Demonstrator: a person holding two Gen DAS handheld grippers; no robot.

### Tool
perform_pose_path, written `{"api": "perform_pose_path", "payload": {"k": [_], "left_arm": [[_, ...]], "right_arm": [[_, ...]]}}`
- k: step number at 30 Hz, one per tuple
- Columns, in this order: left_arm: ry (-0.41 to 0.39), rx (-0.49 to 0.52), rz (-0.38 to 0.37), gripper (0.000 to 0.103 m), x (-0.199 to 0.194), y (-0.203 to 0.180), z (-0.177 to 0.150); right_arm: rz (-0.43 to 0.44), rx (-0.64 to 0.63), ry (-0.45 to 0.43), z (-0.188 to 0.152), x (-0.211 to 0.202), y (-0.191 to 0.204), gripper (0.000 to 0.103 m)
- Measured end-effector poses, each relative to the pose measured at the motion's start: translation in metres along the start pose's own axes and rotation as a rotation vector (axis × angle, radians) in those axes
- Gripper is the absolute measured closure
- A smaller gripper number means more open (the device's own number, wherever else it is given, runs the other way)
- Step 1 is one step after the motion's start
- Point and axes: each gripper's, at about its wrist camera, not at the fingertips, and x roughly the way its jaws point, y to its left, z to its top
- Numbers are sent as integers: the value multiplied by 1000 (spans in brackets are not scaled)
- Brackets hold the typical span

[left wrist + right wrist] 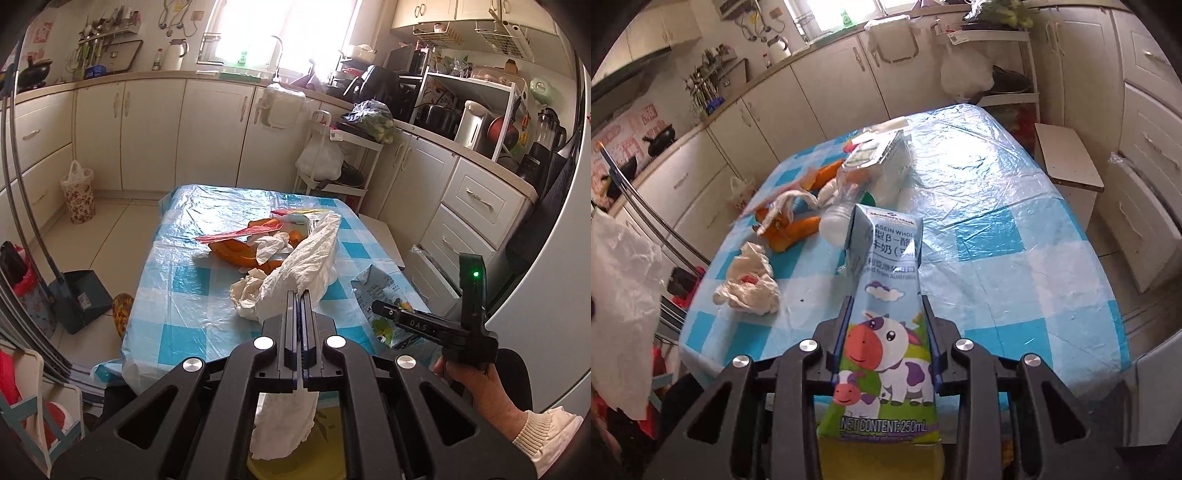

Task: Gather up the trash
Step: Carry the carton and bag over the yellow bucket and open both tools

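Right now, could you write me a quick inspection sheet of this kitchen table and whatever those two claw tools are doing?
Surface: table under a blue-and-white checked plastic cover.
Job's things: white plastic bag and milk carton, both lifted; crumpled tissue, orange peels, a second carton and wrappers lie on the table.
Clutter: nothing seen beyond the trash itself.
Grippers: left gripper shut on the white plastic bag; right gripper shut on the milk carton.
Cables: cords hang on the far wall by the window; none on the table.
Surroundings: cabinets, crowded counters, lined floral bin, dustpan.
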Motion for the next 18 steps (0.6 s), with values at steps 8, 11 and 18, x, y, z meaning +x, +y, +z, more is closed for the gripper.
{"api": "perform_pose_path", "payload": {"k": [8, 11, 18], "left_arm": [[-22, 33, -4, 101, -14, -12, -2], [-28, 42, -9, 101, -20, -17, -3], [-35, 69, -23, 101, -36, -30, -10]], "right_arm": [[121, -23, -72, -12, -41, 20, 69], [136, -41, -77, -23, -49, 29, 69], [150, -125, -73, -46, -65, 52, 69]]}}
